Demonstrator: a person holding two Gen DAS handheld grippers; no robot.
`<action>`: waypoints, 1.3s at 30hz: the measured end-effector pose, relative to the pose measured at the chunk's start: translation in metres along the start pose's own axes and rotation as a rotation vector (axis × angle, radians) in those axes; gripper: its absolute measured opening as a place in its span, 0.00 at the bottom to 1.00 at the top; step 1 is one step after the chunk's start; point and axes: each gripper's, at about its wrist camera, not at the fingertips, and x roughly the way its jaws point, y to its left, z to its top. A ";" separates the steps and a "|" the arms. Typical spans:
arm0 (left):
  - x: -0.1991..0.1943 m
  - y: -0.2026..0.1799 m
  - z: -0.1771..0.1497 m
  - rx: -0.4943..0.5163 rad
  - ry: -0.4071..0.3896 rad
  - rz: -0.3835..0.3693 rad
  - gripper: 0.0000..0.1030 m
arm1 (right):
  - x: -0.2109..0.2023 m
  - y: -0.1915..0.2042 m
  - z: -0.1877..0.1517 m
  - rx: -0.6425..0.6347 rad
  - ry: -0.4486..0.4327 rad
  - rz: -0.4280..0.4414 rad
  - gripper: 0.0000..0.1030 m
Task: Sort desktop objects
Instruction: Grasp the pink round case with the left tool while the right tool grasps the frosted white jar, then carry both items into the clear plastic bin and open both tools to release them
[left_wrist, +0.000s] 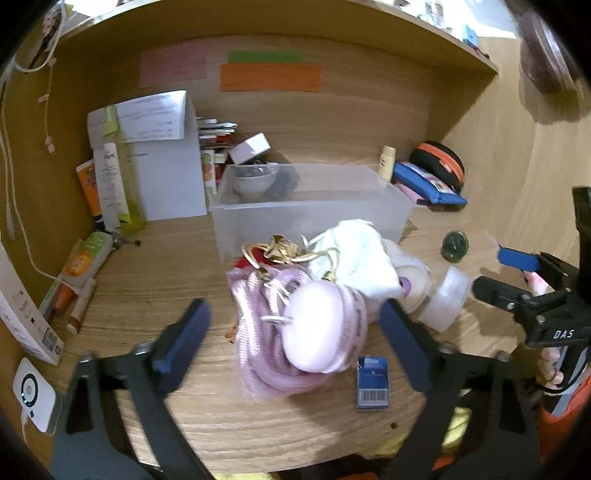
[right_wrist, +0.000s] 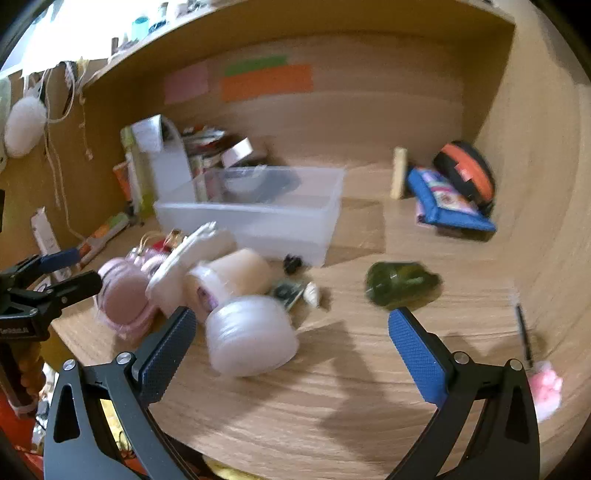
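The bench (left_wrist: 155, 295) is matt wood with visible grain, and on it stands a frosted, translucent plastic bin (left_wrist: 314, 214). A ribbed lilac cloth (left_wrist: 258, 332) lies under a smooth, satiny pink case (left_wrist: 317, 325). The fingers (right_wrist: 417, 354) carry blue pads with a rough, knurled texture.
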 end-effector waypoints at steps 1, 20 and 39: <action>0.003 -0.002 -0.001 0.009 0.011 -0.010 0.80 | 0.003 0.002 -0.002 -0.005 0.010 0.010 1.00; 0.047 -0.001 -0.008 -0.019 0.092 -0.018 0.75 | 0.049 0.009 -0.012 0.005 0.131 0.076 0.78; 0.021 0.004 0.011 -0.023 -0.015 0.014 0.57 | 0.028 -0.003 0.011 0.077 0.104 0.185 0.63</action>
